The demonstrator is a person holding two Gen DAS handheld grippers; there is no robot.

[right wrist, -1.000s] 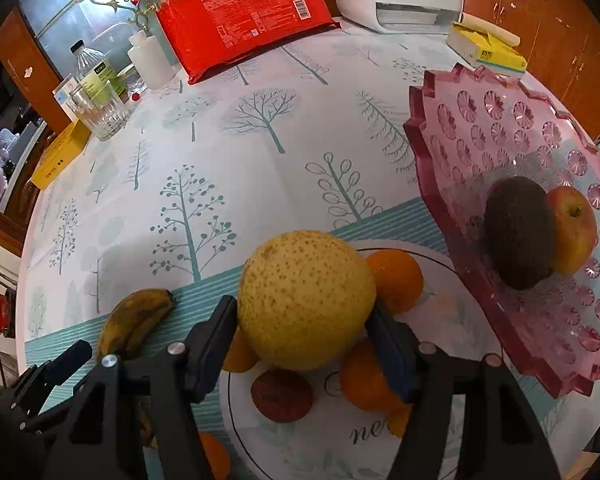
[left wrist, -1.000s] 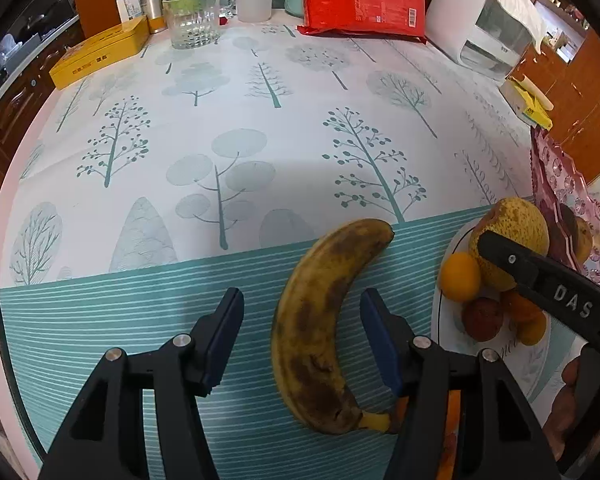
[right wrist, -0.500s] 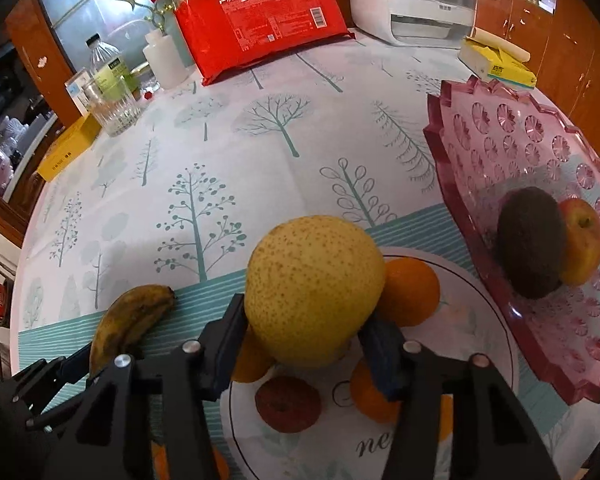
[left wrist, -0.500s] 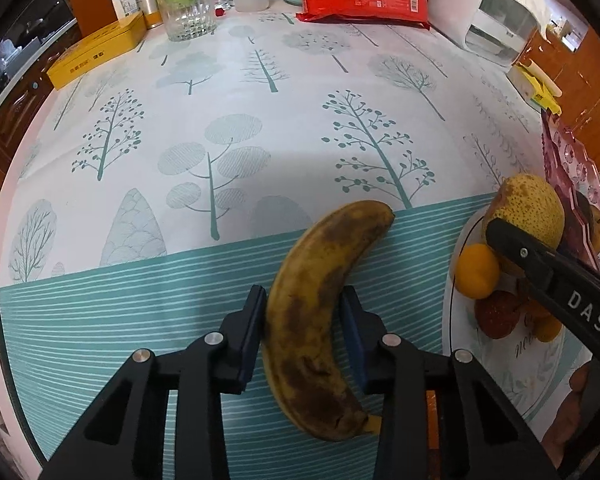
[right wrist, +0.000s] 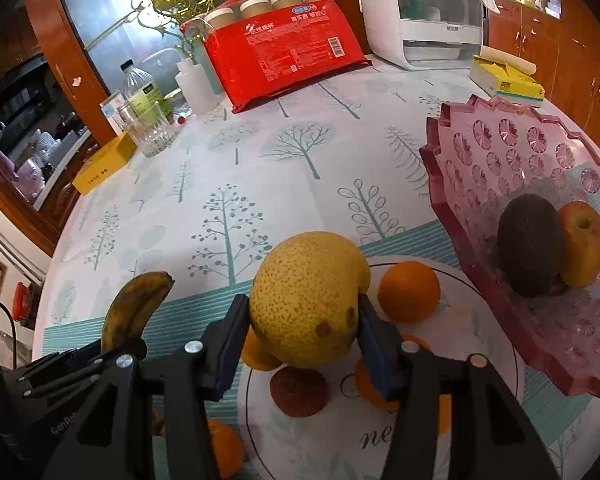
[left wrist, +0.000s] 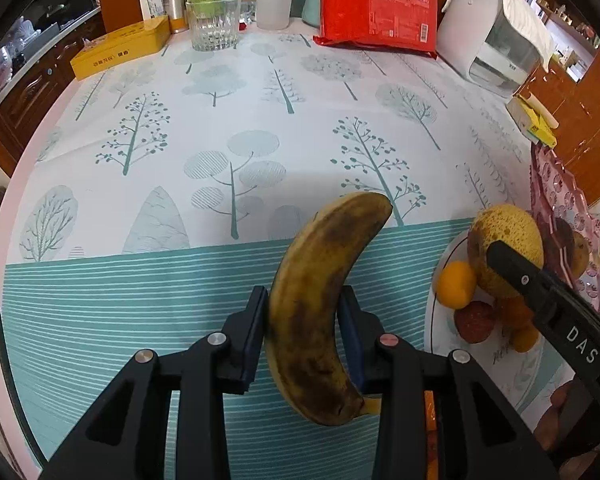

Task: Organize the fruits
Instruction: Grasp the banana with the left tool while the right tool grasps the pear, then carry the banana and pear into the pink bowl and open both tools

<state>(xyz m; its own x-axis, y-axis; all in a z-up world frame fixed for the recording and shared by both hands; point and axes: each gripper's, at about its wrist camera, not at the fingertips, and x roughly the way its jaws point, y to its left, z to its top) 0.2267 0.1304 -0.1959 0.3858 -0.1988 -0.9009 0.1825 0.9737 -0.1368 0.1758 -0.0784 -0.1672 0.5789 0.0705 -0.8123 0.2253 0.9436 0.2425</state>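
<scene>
Left gripper (left wrist: 303,330): fingers clamped on banana (left wrist: 320,304), lifted over counter (left wrist: 220,140). Right gripper (right wrist: 300,344): clamped on pear (right wrist: 306,298) above plate (right wrist: 480,320). Risk: soft overripe banana bruising or slipping; round pear rolling free.

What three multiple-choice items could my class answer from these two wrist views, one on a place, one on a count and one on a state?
1. Where does the avocado lie?
A. in the pink dish
B. on the white plate
C. on the yellow box

2. How many fruits lie in the pink dish?
A. one
B. two
C. four

3. What is the left hand-held gripper doing?
A. standing open over the cloth
B. gripping the glass
C. clamping the banana

Key: 1 A, the avocado sits in the dish beside the apple. 2 B, only avocado and apple show there. 3 C, both fingers press the banana's sides, while the right hand-held gripper clamps the pear.
</scene>
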